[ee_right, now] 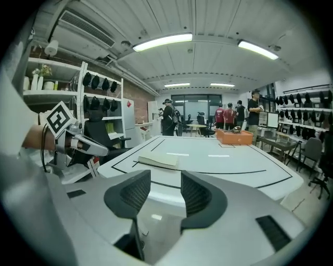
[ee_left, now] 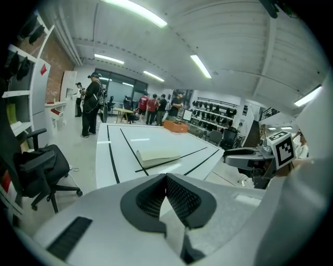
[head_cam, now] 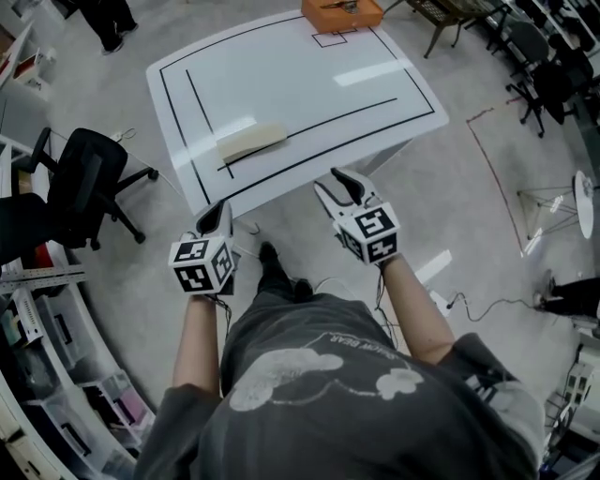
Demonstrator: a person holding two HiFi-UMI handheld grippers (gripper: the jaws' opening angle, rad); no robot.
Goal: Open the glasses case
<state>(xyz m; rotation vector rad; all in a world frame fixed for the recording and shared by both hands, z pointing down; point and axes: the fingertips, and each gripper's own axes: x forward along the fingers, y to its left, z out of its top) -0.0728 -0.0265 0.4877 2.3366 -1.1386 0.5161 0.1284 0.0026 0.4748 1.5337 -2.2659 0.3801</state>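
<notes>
The glasses case (head_cam: 251,142) is a closed cream-coloured case lying on the near left part of the white table (head_cam: 300,84). It also shows in the left gripper view (ee_left: 158,156) and the right gripper view (ee_right: 157,160). Both grippers hover off the table's near edge, short of the case. My left gripper (head_cam: 222,208) (ee_left: 166,177) has its fingertips touching and nothing between them. My right gripper (head_cam: 330,183) (ee_right: 165,179) stands open with a clear gap and nothing in it.
An orange box (head_cam: 342,13) sits at the table's far edge. Black lines are marked across the tabletop. A black office chair (head_cam: 80,183) stands on the floor to the left, shelving runs along the left wall, and several people stand far behind the table.
</notes>
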